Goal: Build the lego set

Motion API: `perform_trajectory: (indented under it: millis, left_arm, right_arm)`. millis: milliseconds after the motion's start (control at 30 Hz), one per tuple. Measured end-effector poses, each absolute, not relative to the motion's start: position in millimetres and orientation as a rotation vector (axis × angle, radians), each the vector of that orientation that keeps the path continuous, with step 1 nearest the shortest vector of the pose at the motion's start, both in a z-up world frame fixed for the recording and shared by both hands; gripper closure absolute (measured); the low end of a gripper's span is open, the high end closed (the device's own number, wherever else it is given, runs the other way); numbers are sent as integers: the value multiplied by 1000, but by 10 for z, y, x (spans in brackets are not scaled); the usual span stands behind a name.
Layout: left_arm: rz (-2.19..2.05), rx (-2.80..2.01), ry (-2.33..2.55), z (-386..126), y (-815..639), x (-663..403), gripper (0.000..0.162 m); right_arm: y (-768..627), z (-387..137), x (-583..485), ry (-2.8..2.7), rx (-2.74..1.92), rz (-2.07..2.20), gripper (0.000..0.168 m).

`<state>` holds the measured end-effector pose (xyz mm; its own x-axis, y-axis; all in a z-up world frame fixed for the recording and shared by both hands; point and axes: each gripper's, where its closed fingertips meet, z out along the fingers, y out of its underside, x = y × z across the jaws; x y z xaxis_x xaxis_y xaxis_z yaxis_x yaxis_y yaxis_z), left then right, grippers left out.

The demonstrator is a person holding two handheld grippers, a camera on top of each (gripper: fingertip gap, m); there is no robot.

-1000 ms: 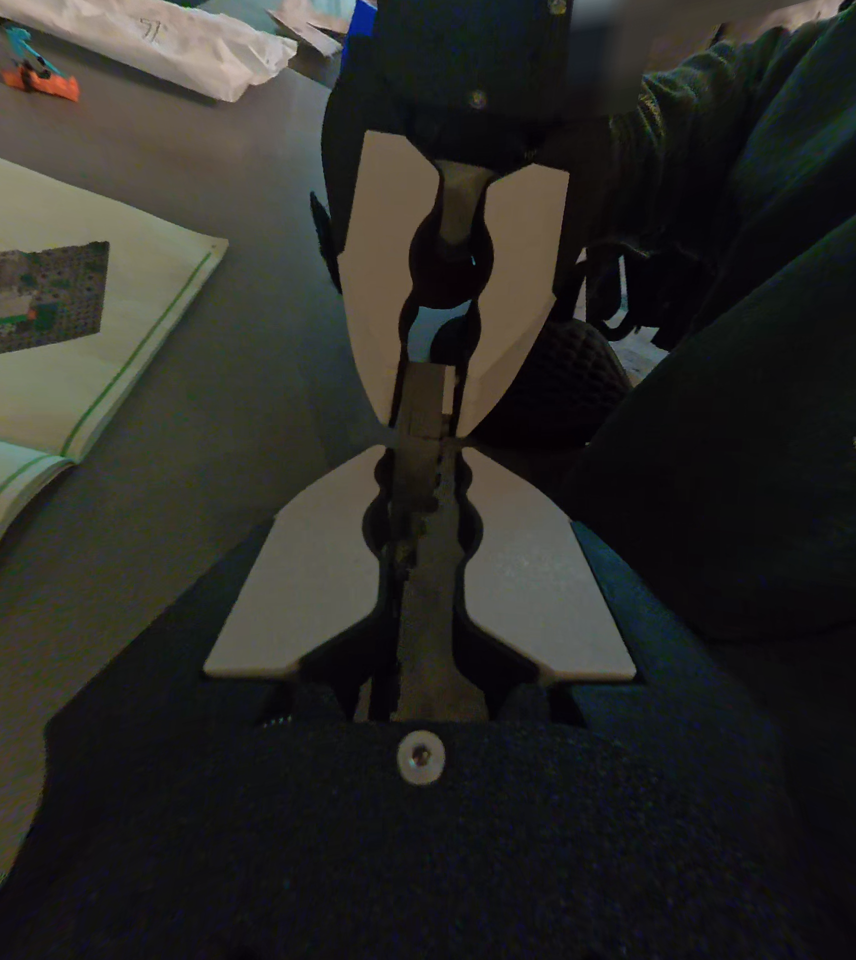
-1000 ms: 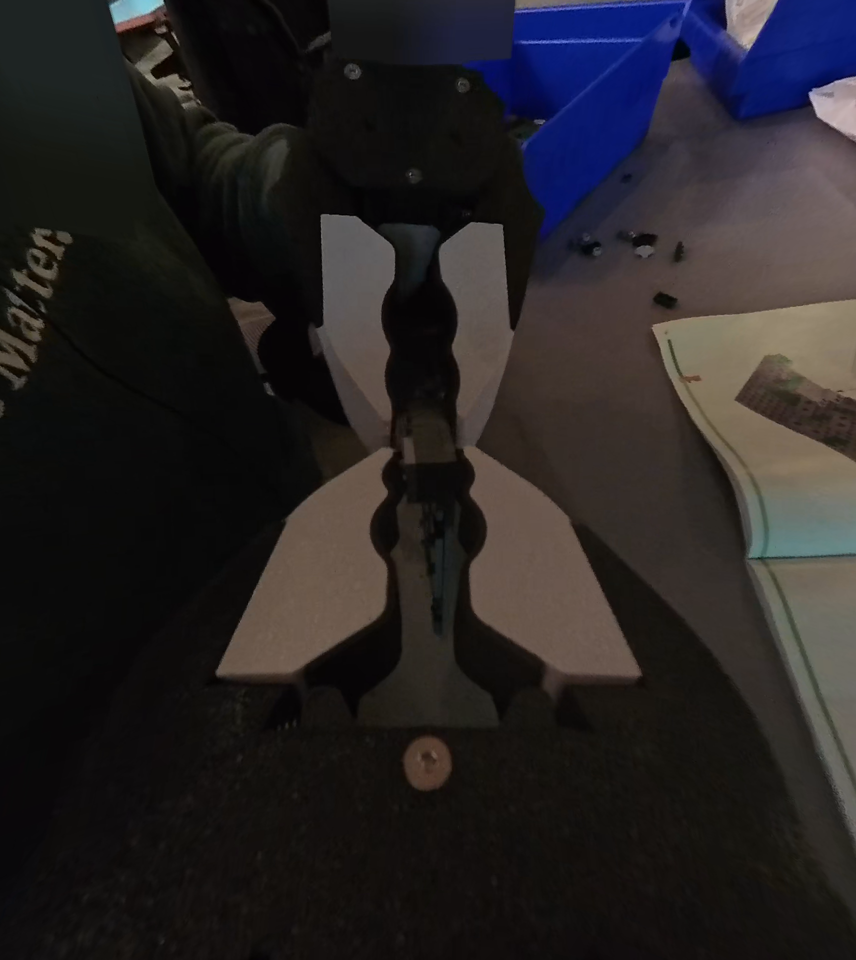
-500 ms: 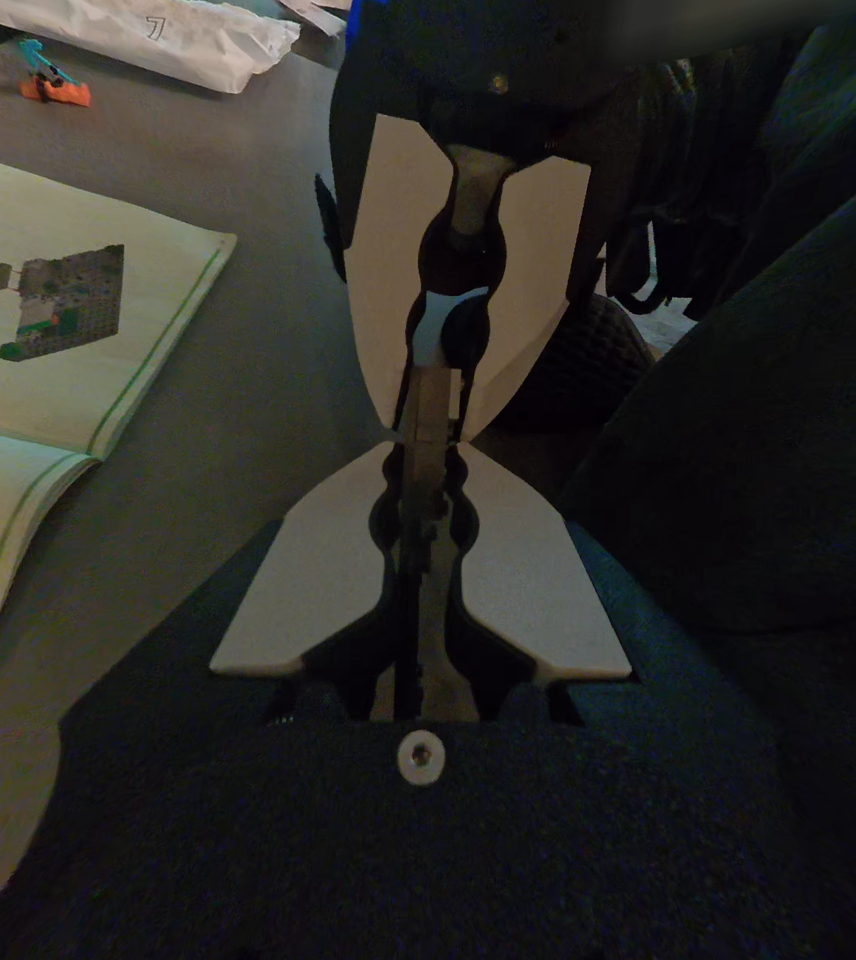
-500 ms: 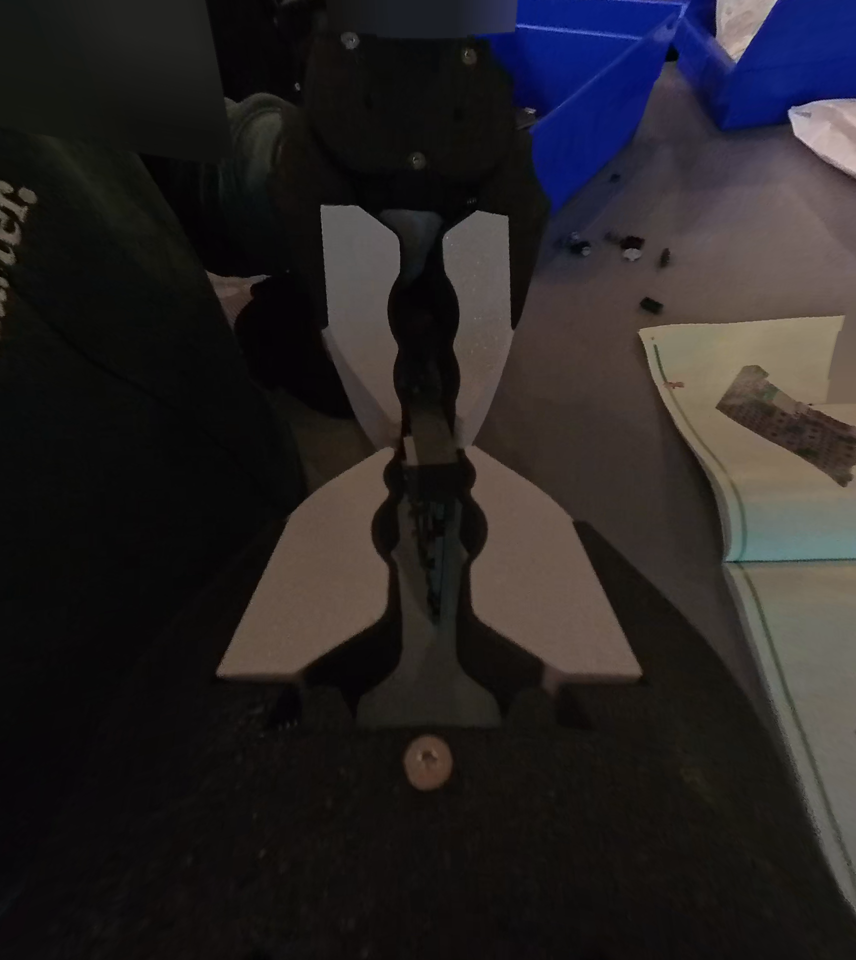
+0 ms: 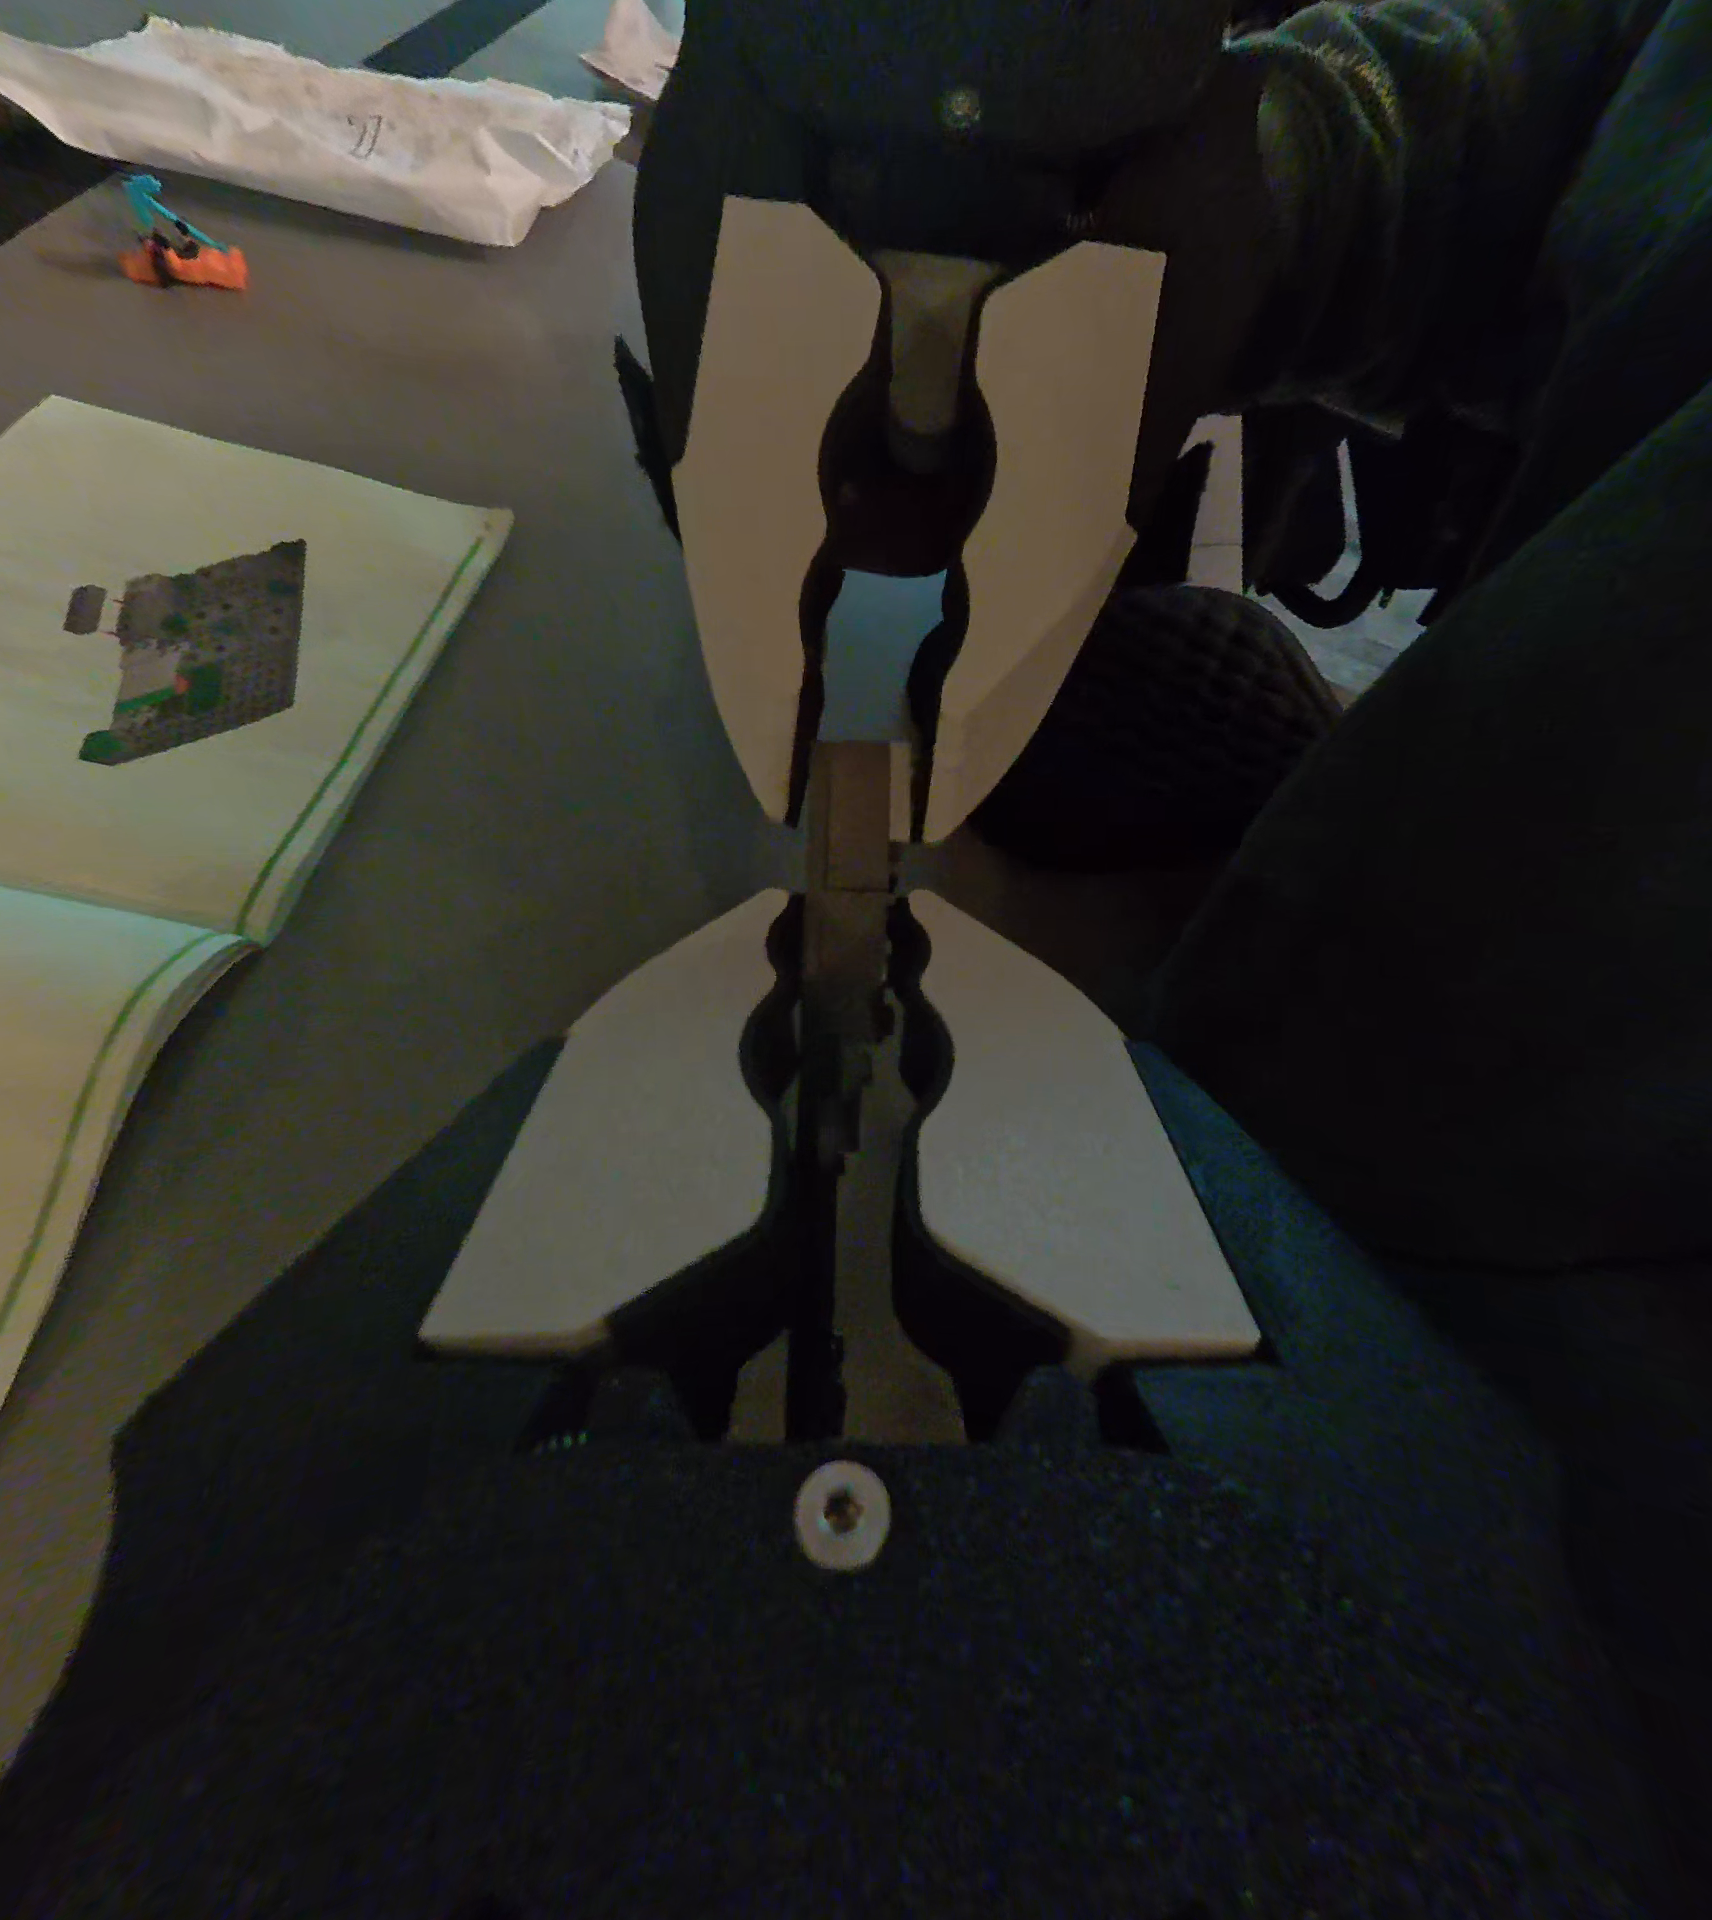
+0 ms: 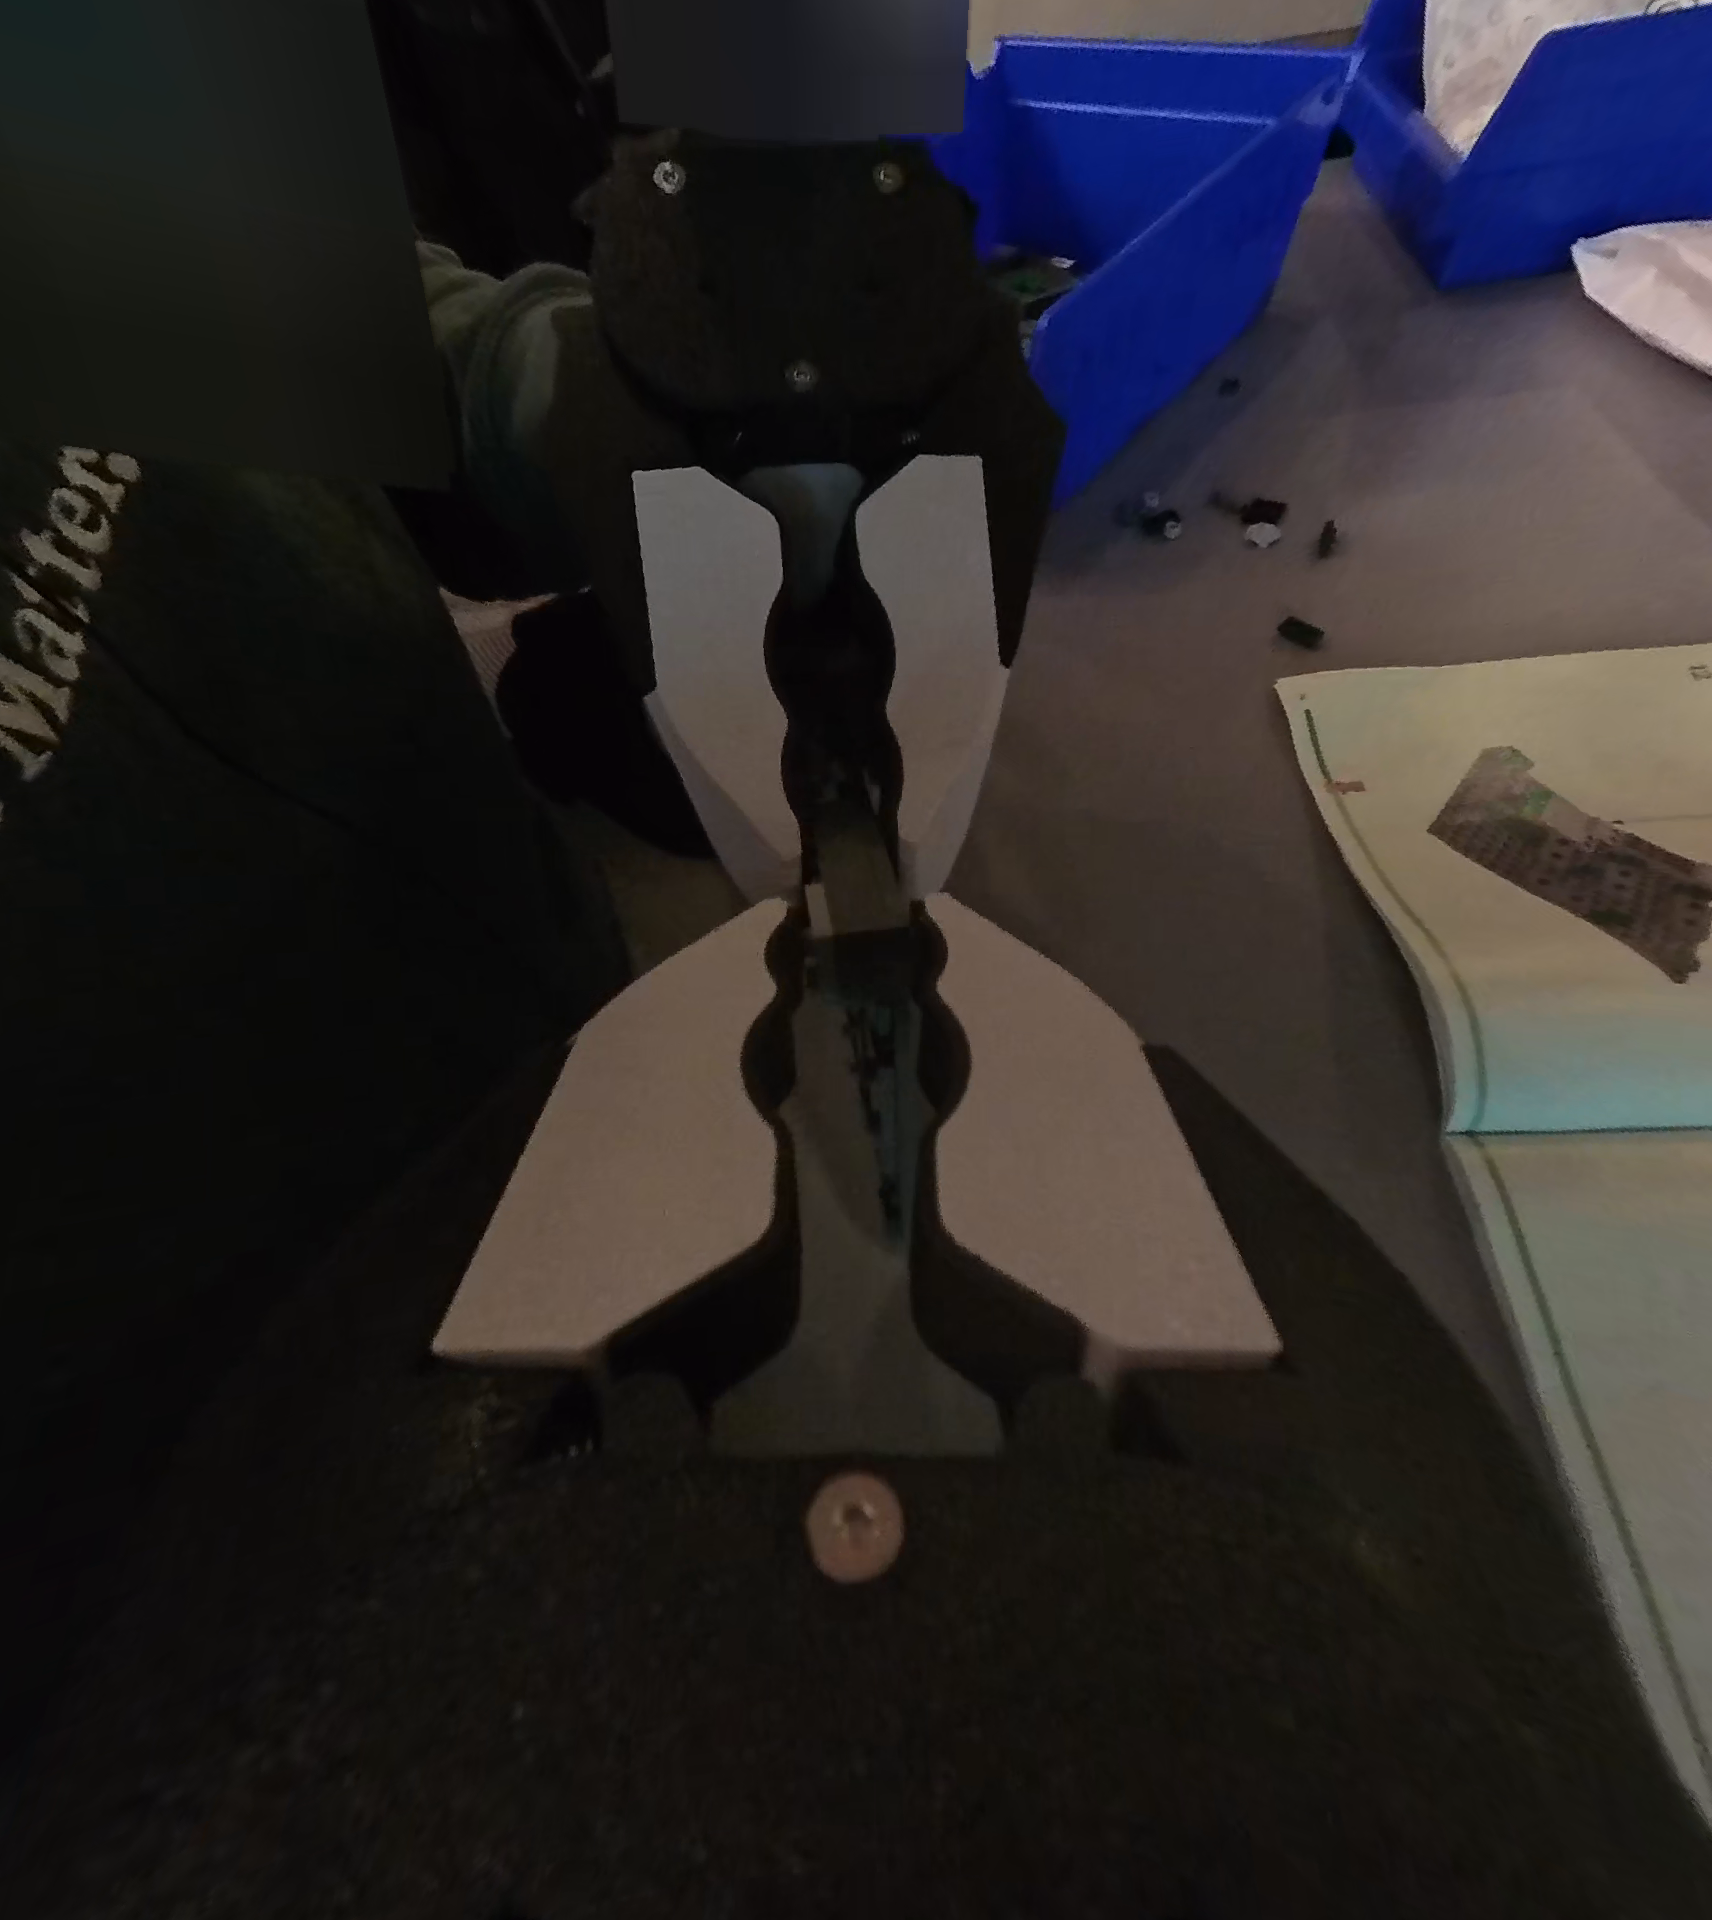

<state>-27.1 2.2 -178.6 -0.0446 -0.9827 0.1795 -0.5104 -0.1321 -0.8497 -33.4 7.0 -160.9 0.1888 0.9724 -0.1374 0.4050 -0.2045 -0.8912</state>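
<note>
Both grippers lifted slightly; dim light obscures the clamped lego piece [image 5: 850, 831].

Bare grey table [image 5: 540, 436] between open booklet [image 5: 156, 675] and grippers, person's dark sleeve [image 5: 1558, 831] walling the other side

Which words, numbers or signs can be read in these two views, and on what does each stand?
White paper bag: one handwritten mark, readable; I do not quote writing.
Dark garment: pale lettering, partly cut off by the picture edge; not quoted.
Instruction booklet: tiny print in the page corner, too small to read.
</note>
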Motion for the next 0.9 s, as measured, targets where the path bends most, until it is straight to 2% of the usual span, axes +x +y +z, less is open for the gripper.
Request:
perform_trajectory:
  millis: [200,267,900]
  left_arm:
    - [-1157,-1673,1572,-1741,-4,-277,141]
    - [-1167,-1668,1561,-1730,-3,-276,146]
    - [-1288,-1725,1493,-1742,13,-260,146]
  right_arm:
    - [63,-1558,-353,-1304,-1697,962,150]
    - [51,-1552,-356,-1306,-1694,963,150]
    - [94,-1569,-343,-1281,-1752,991,149]
